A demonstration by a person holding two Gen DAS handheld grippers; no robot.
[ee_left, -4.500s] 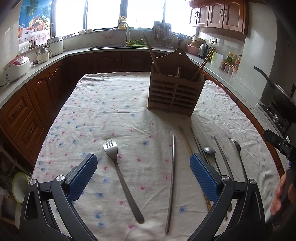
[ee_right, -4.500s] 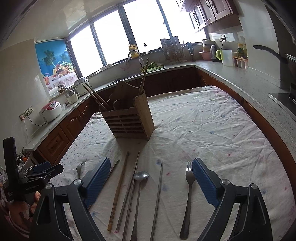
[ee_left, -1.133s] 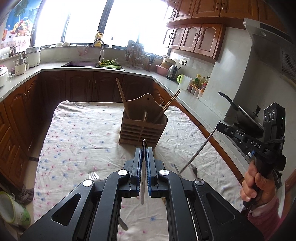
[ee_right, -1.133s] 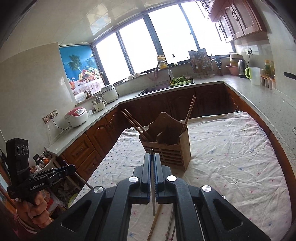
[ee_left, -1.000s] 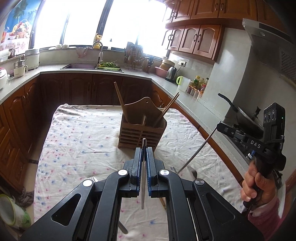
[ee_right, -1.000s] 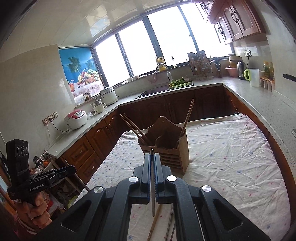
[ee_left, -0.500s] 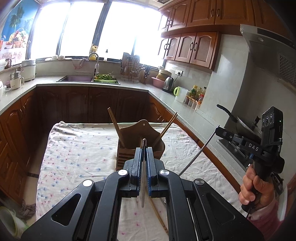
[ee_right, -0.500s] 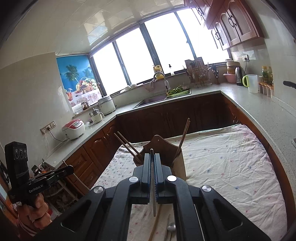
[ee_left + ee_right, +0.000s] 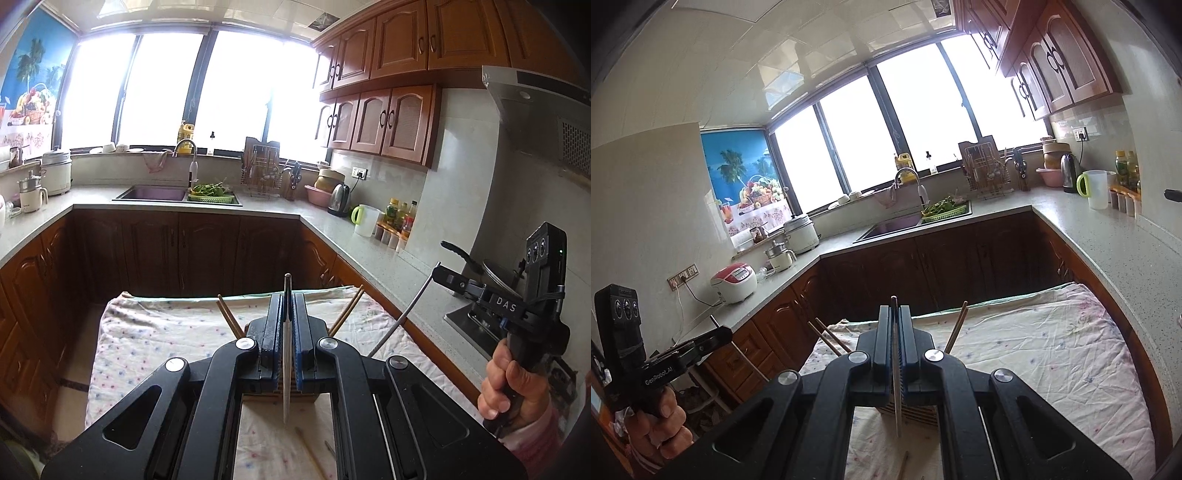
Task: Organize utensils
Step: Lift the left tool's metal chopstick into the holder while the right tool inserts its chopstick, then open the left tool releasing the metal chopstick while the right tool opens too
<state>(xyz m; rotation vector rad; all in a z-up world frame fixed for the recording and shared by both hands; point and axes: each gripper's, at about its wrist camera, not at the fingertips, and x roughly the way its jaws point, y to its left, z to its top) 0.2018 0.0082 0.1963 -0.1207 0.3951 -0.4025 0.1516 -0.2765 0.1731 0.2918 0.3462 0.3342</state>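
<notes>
A: Item one, left gripper (image 9: 287, 314)?
B: Jaws pressed together on a metal chopstick (image 9: 286, 369), which stands nearly upright between the blue pads, tip above them, lower end hanging over the flowered tablecloth (image 9: 147, 332).

A: Item two, right gripper (image 9: 895, 325)?
B: Likewise clamped on a second metal chopstick (image 9: 896, 387), gripped near its upper end, the rest slanting down below the jaws.

A: Item three, the holder?
B: The wooden utensil holder (image 9: 912, 411) sits on the table directly beyond both grippers, mostly hidden behind them. Wooden chopsticks (image 9: 229, 320) poke out of it on either side.

A: Loose stock?
B: One wooden chopstick (image 9: 312, 456) lies on the cloth below the left gripper.
</notes>
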